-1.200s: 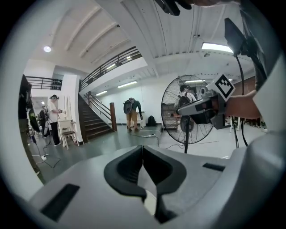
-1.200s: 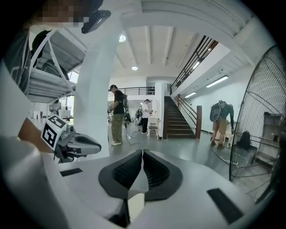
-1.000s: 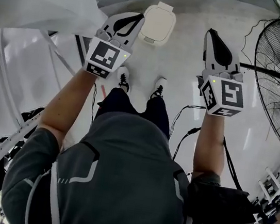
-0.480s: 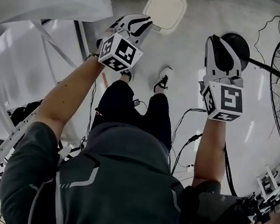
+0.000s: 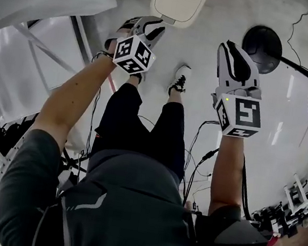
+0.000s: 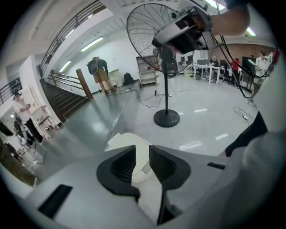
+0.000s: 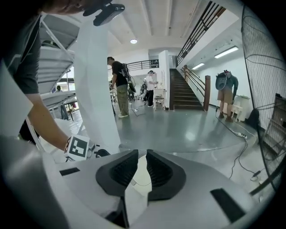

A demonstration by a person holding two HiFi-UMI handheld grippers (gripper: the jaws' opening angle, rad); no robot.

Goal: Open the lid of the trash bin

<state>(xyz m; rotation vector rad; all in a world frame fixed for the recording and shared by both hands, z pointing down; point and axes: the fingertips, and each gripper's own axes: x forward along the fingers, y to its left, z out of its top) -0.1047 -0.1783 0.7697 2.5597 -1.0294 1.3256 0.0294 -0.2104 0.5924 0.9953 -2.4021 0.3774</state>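
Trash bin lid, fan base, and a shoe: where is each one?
trash bin lid (image 5: 179, 0), head view, middle of its cream top.
fan base (image 5: 262, 41), head view, centre of the black disc.
shoe (image 5: 181, 75), head view, its white upper.

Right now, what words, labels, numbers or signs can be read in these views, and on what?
No readable text in any view.
Left marker cube and right marker cube: black-and-white square patterns, no letters.
Trash bin lid: plain, no label.
Pedestal fan: no print legible.
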